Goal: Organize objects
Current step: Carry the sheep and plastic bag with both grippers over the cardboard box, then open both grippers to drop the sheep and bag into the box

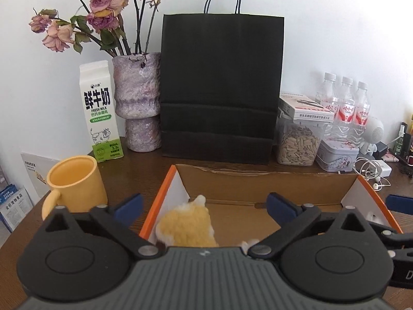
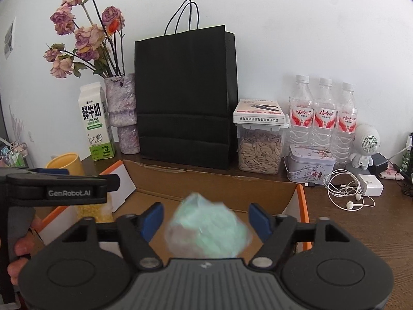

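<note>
Both grippers, left (image 1: 205, 206) and right (image 2: 206, 218), stand spread and grip nothing above the cardboard box (image 1: 258, 180), where a yellow plush toy (image 1: 187, 226) and blurred green toy (image 2: 209, 230) look soft, light, best pinched mid-body.

Wall (image 1: 335, 25): plain white, fills the upper frame, evenly lit
Table (image 1: 144, 175): dark brown wood, across the lower middle
Light: soft daylight, no hard shadows
Lower left: papers (image 1: 15, 204) beside the table edge
</note>
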